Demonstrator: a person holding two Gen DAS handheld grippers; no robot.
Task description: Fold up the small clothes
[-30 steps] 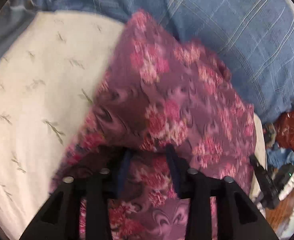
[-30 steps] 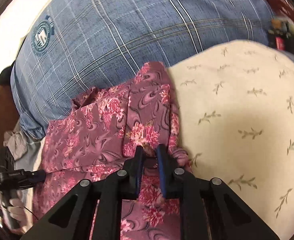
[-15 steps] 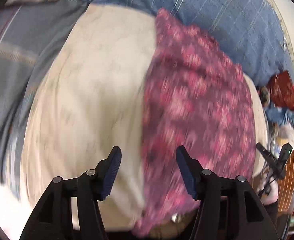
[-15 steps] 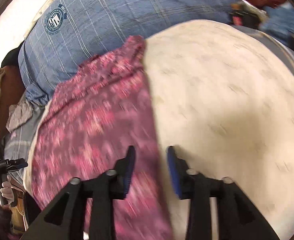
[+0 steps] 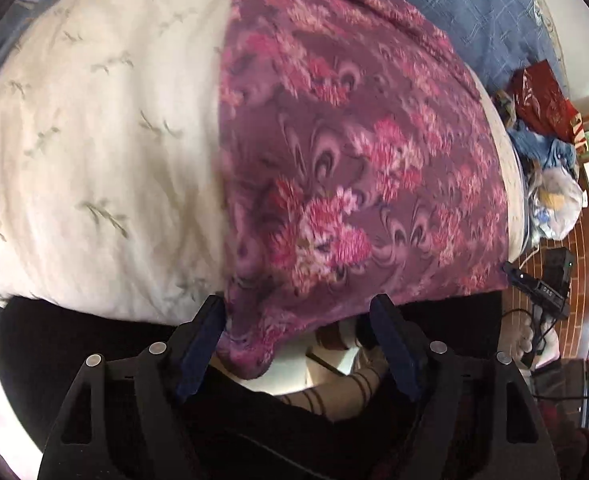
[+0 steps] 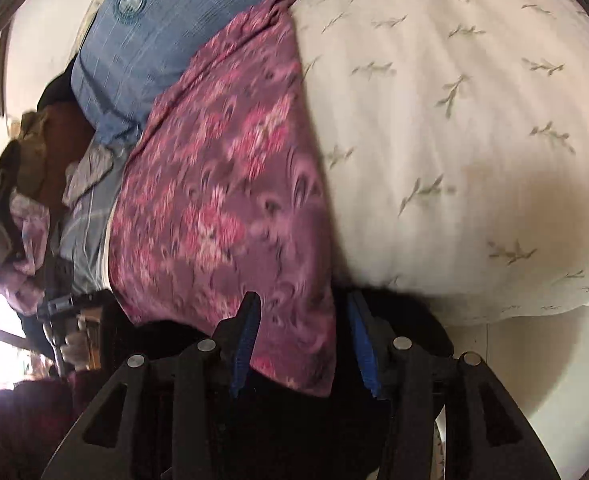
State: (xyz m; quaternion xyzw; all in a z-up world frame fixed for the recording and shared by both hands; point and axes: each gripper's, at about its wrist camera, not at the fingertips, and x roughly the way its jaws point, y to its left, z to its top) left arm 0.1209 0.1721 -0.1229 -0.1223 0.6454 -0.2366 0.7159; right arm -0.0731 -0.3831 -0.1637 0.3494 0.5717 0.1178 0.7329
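A purple garment with pink flowers (image 5: pixel 354 168) lies spread lengthwise on a cream bed cover (image 5: pixel 94 140); its near end hangs over the bed's front edge. My left gripper (image 5: pixel 298 340) is open, its jaws wide apart on either side of the hanging left corner, holding nothing. In the right wrist view the same garment (image 6: pixel 230 200) lies on the cream cover (image 6: pixel 454 140). My right gripper (image 6: pixel 304 344) is open, its jaws straddling the hanging right corner without gripping it.
A blue checked pillow (image 6: pixel 166 20) lies behind the garment. Bags and clothes (image 5: pixel 546 140) are piled to the right of the bed on a brick-patterned floor. A heap of clothes (image 6: pixel 22 200) sits at the left. The other gripper shows at the edge (image 5: pixel 542 288).
Both grippers have let go of the garment and opened. They have drawn back from mid-bed to the front edge. The garment now lies flat and stretched out.
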